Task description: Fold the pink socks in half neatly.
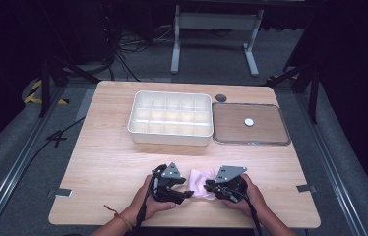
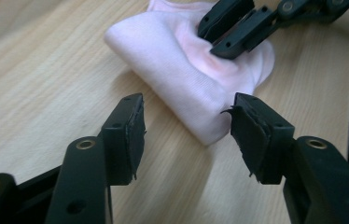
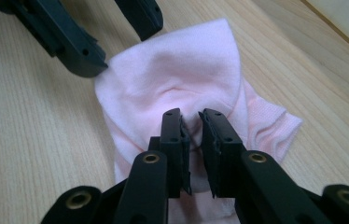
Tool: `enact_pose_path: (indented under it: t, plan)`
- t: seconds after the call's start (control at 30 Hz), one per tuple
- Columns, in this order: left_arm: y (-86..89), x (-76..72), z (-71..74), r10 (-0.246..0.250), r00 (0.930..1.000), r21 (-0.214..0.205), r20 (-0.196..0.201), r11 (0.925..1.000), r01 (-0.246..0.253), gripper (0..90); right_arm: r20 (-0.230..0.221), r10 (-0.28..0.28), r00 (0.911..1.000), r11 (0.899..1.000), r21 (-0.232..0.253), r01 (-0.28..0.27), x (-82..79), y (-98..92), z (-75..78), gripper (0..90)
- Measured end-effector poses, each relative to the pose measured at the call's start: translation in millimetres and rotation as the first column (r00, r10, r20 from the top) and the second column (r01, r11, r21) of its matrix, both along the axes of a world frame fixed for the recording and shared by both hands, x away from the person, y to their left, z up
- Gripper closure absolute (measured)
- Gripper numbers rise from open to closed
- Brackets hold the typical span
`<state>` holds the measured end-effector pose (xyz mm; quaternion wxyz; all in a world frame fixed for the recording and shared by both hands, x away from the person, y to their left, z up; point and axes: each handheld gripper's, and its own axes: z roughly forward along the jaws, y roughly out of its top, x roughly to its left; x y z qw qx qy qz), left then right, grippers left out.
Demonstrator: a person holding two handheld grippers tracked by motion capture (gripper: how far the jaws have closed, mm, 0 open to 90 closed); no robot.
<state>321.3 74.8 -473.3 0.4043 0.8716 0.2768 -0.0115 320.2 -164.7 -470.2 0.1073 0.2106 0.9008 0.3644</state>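
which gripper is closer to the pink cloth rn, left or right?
Right. The right gripper has its jaws pinched on a fold of the pink cloth. The left gripper sits with jaws open just off the cloth's edge, nothing between them.

In the high view the pink cloth (image 1: 200, 183) lies partly hidden between the two tools, its shape too small to make out. In the right gripper view its near end runs under the right tool (image 3: 192, 126) and off the bottom edge. The tray (image 1: 169, 118) compartments are too faint to count.
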Motion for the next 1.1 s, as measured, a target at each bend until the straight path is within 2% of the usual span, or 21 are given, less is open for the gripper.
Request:
enact_pose_path:
  t: [0.17,0.37,0.47,0.5,0.63,0.7,0.77,0.83,0.93,1.03,1.1]
  plan:
    - [-10.2,-0.4,-3.9,-0.016,0.9998,0.008,-0.007,0.9998,0.016,45.4,0.008,-0.001,1.0,1.0,-0.003,0.001,-0.7,0.8,-0.4,79.6]
    - [-8.9,5.6,-7.0,-0.005,0.9988,-0.045,-0.05,0.999,0.003,53.0,0.008,-0.011,0.9999,1.0,0.012,0.011,-0.8,2.1,-1.8,80.2]
    - [-6.4,8.3,-6.6,-0.013,0.999,-0.048,-0.043,0.9988,0.011,61.2,0.012,-0.016,0.9998,1.0,0.009,0.016,-1.1,4.0,-1.9,80.5]
    - [-5.3,9.1,-5.9,-0.015,0.9988,-0.066,-0.046,0.9977,0.012,63.0,0.013,-0.017,0.9998,1.0,0.01,0.017,-1.2,4.4,-2.0,80.5]
    - [-3.6,10.3,-3.7,-0.025,0.9988,-0.081,-0.043,0.9965,0.021,68.2,0.016,-0.021,0.9996,1.0,0.013,0.021,-1.2,6.8,-2.5,80.9]
    - [-2.4,11.1,-1.8,-0.031,0.9986,-0.091,-0.042,0.9955,0.027,67.1,0.022,-0.019,0.9996,1.0,0.013,0.019,-1.2,7.8,-2.6,80.9]
    - [-0.7,11.9,0.2,-0.028,0.9985,-0.117,-0.047,0.9929,0.023,59.3,0.021,-0.023,0.9995,1.0,0.011,0.023,-1.5,8.5,-2.6,80.9]
    - [1.7,12.8,0.8,-0.029,0.9977,-0.142,-0.061,0.9897,0.02,57.4,0.021,-0.023,0.9995,1.0,0.012,0.022,-1.0,8.7,-2.6,80.9]
    - [3.6,13.6,0.2,-0.014,0.9967,-0.146,-0.079,0.9892,0.002,54.0,0.018,-0.027,0.9995,0.999,0.019,0.027,-0.6,9.7,-3.0,80.9]
    - [4.2,15.2,-0.1,-0.006,0.9974,-0.144,-0.071,0.9895,-0.004,68.0,0.032,-0.021,0.9993,1.0,0.004,0.021,-0.5,13.1,-2.4,81.0]
    - [3.7,15.1,0.4,-0.002,0.998,-0.131,-0.063,0.9913,-0.006,71.4,0.033,-0.018,0.9993,1.0,0.004,0.018,-0.1,13.4,-2.4,81.1]
